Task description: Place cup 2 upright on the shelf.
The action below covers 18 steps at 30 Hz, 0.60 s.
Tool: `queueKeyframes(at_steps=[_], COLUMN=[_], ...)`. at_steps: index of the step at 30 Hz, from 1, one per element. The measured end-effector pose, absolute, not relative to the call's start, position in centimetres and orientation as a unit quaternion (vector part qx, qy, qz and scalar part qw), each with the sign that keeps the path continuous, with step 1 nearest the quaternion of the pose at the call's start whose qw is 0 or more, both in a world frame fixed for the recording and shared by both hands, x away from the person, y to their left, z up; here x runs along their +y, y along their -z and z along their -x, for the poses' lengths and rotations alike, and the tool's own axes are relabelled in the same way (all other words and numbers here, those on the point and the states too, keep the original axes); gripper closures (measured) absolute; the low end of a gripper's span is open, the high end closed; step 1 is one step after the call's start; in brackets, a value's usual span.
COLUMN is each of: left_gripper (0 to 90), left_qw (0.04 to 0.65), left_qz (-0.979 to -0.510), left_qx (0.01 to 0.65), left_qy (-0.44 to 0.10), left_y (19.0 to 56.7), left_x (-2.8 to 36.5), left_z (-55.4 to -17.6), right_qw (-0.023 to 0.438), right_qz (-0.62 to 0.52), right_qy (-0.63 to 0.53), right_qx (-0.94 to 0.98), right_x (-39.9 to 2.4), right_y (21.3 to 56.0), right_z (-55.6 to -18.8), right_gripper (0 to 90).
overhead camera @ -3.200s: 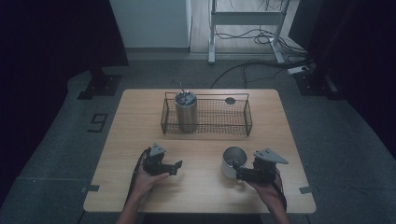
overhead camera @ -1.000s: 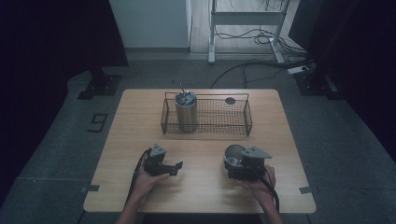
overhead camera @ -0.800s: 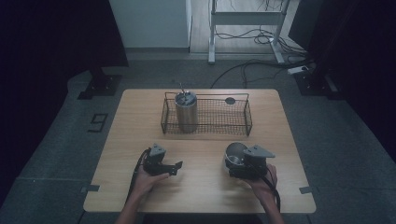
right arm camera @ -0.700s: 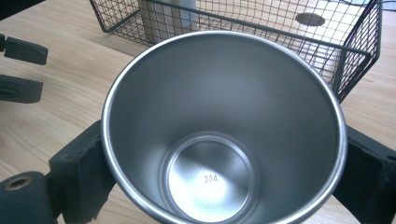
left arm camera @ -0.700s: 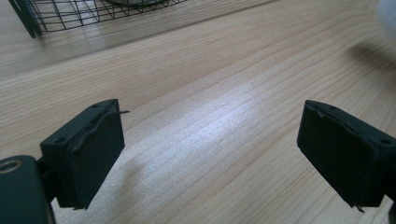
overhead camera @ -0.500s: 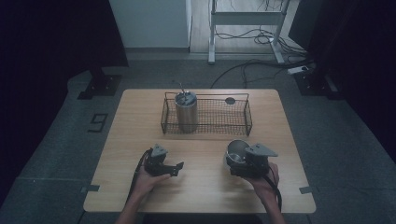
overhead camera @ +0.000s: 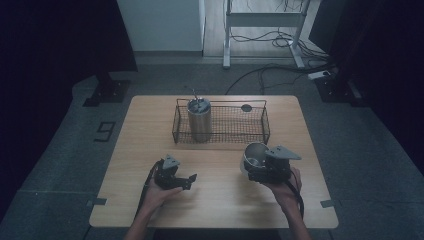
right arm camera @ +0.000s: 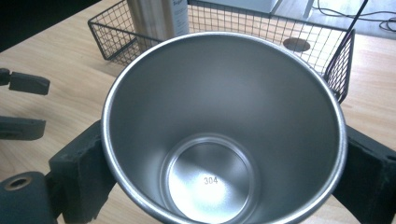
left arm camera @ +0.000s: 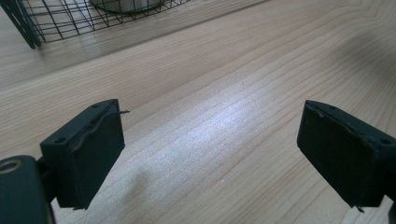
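While your right gripper (right arm camera: 219, 154) has its two black jaws clamped on opposite sides of the stainless steel cup (right arm camera: 223, 126), the cup sits mouth-up between them, its open rim tipped a little toward the camera and the stamped base visible deep inside. In the high view that cup (overhead camera: 255, 156) is at the near right part of the wooden table (overhead camera: 150, 130), seemingly lifted just clear of the wood.

The relation that matters is outward from there: the wire basket (overhead camera: 260, 131) lies straight beyond the cup, toward the far edge, with its near wall just past the rim. A taller steel tumbler (overhead camera: 199, 120) already stands upright in the basket's left end, so the free floor is on the right half, the side your right hand is nearer to. My judgement is that the cup has to rise over the near wall before it goes forward.

Your left gripper (overhead camera: 176, 179) rests at the near left, jaws apart with nothing but bare table between them, well away from the basket.
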<state>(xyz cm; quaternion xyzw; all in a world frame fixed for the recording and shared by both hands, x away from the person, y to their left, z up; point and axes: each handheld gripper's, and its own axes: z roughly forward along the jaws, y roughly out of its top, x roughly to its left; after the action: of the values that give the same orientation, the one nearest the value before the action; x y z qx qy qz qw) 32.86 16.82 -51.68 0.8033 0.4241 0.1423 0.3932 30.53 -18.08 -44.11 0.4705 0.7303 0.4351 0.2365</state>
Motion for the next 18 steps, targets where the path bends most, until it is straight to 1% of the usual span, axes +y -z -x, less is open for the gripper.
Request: queueKeyframes(at_steps=[18], left_gripper=[7.5], left_qw=[0.395], left_qz=[-0.805], left_qx=[0.421], left_qy=[-0.138], left_y=[51.5], left_x=[17.0], left_z=[-32.7], right_qw=[0.23], right_qz=[-0.474], right_qy=[-0.451], right_qx=[0.72], right_x=[-18.9], right_y=[42.1], right_z=[-32.8], right_gripper=[7.2])
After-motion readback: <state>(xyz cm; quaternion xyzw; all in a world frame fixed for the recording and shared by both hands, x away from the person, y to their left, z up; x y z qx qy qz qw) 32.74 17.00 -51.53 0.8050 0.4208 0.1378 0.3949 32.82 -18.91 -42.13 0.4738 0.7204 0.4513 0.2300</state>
